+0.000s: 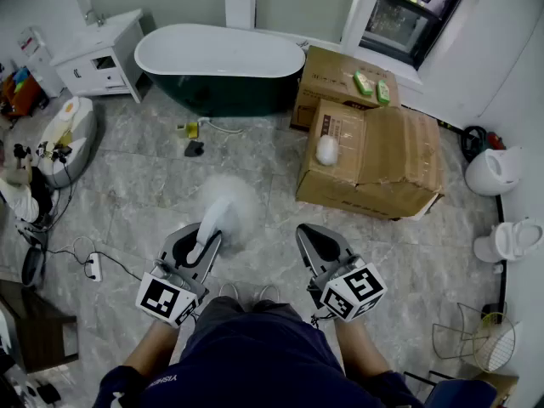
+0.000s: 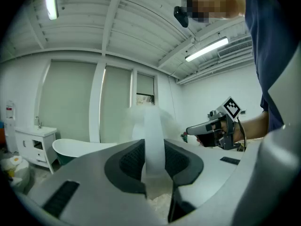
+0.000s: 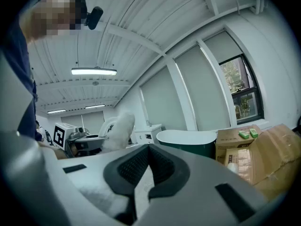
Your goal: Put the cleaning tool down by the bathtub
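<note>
Cleaning tool: a white fluffy duster point(image 1: 228, 206) is riding in the left gripper point(image 1: 202, 243); its pale handle is running up between the jaws, which are clamping on it in the left gripper view; the fluffy head is sticking out ahead, above the grey tiled floor point(image 1: 144, 185).
Right gripper: the right gripper point(image 1: 316, 238) is carrying nothing; its jaws are meeting at the tips with no object between them; it is hanging beside the left one, pointing about level.
Bathtub: the bathtub point(image 1: 219, 51) is standing across the floor, well apart from both grippers, between a white cabinet point(image 1: 98, 58) and the cardboard boxes point(image 1: 374, 160).
Done: the duster is being held in a firm grip and is off the floor.
Left: by my judgement, the walk to the tub, the lowering of the duster beside it and the letting go are all waiting to be done.
Progress: I am judging this as the carrying stage, nearer the start than the end.
</note>
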`<state>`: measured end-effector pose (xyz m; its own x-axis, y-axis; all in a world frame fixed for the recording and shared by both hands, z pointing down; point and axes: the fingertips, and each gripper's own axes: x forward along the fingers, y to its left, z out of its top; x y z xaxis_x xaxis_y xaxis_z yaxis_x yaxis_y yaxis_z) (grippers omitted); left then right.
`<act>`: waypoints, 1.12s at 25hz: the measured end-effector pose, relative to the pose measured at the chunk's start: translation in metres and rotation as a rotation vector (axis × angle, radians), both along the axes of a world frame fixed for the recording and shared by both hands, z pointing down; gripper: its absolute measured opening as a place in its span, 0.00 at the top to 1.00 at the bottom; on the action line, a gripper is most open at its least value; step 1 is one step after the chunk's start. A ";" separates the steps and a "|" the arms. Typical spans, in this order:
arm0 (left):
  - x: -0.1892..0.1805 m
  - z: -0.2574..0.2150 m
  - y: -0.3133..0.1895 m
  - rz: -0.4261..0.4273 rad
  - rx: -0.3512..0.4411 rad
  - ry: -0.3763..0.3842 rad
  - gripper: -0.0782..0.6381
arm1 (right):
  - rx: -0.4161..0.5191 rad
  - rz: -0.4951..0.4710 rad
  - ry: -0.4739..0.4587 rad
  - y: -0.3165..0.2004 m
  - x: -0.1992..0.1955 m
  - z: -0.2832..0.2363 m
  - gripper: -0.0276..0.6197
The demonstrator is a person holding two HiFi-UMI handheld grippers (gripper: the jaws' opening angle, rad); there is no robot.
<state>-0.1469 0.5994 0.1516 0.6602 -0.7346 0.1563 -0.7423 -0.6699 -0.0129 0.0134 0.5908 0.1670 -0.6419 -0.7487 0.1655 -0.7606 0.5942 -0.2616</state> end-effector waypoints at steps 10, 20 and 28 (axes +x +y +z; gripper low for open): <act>0.004 0.002 -0.003 0.012 -0.003 -0.001 0.74 | -0.011 0.015 0.033 -0.004 0.000 0.005 0.95; 0.017 0.007 -0.008 0.006 -0.015 -0.007 0.74 | -0.019 0.024 0.026 -0.010 0.012 0.010 0.95; 0.038 0.012 -0.011 0.000 -0.016 -0.019 0.74 | -0.027 0.019 0.020 -0.012 0.035 0.019 0.95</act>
